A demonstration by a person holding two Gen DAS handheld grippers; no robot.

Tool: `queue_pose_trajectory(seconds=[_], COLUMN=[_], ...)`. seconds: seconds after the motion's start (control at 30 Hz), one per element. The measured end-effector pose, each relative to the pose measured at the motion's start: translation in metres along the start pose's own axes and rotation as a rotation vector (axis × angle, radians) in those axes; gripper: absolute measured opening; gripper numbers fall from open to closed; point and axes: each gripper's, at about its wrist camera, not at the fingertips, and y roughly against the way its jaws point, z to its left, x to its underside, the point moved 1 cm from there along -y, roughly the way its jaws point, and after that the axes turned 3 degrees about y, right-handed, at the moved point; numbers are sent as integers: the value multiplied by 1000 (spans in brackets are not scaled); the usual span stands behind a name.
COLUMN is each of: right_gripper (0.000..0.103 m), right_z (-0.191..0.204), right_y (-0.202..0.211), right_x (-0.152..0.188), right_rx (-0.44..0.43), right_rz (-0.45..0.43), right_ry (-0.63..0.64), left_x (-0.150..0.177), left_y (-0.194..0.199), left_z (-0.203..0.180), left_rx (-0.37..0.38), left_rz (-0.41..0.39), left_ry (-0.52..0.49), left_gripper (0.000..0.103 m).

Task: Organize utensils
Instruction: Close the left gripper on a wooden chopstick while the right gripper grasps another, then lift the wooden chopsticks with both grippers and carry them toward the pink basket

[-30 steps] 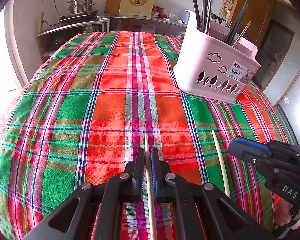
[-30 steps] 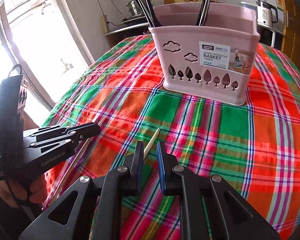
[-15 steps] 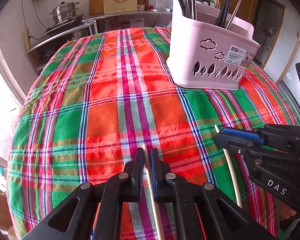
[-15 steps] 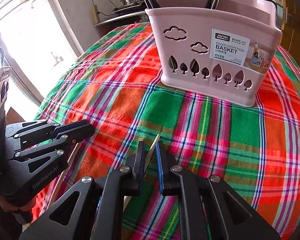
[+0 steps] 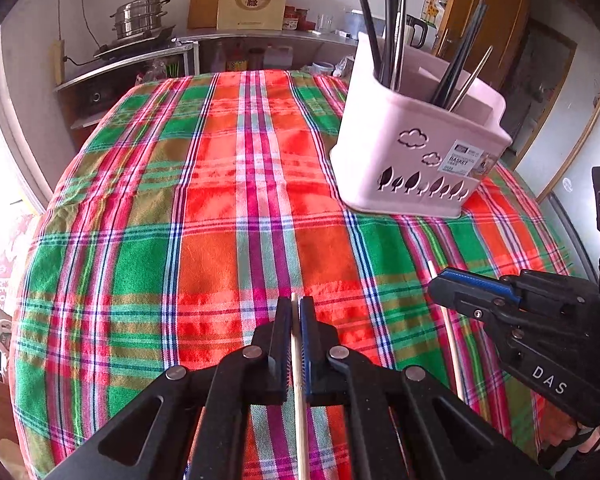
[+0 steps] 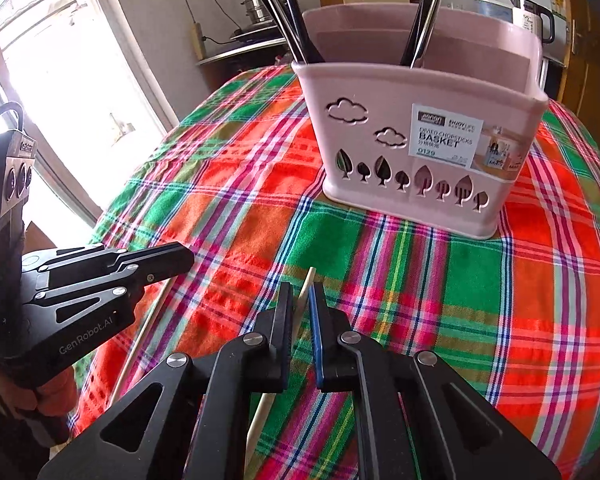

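Observation:
Two pale wooden chopsticks lie near the front of the plaid tablecloth (image 5: 220, 200). My left gripper (image 5: 296, 300) is shut on one chopstick (image 5: 298, 360), whose tip just passes the fingertips. The same gripper (image 6: 188, 258) shows at the left of the right wrist view. My right gripper (image 6: 300, 286) has the other chopstick (image 6: 303, 288) between its jaws. They are closing, and a sliver of gap shows beside the stick. Seen from the left, that gripper (image 5: 434, 284) sits over its chopstick (image 5: 452, 344). A pink divided basket (image 5: 412, 152) (image 6: 380, 88) stands beyond, holding several dark and metal utensils.
A steel steamer pot (image 5: 140, 16) sits on a counter behind the table, beside a paper bag (image 5: 252, 0). An electric kettle (image 6: 532, 16) stands at the back right. A bright window (image 6: 60, 80) fills the left. A person's hand (image 6: 56, 396) grips the left tool.
The right jaws have narrowed around their chopstick. Both grippers have drawn slightly up and towards the basket, which looks larger. The left gripper stays shut on its chopstick.

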Motion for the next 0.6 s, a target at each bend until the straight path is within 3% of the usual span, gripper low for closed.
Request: queue_pose_trajectory(seconds=[0.3,0.6], right_gripper=[7,5], right_z=[-1,-2], right_y=[62,108], right_x=[-22,-33], right_rx=[-10,-1], right_rz=[-148,-264], right_ry=[25,49], left_x=[-26,-45], left_y=[62,100], left_z=[-20,-34], left_rx=[39,53], left_rz=[-134,-218], left_ry=[-33,-51], left_gripper=[4,4])
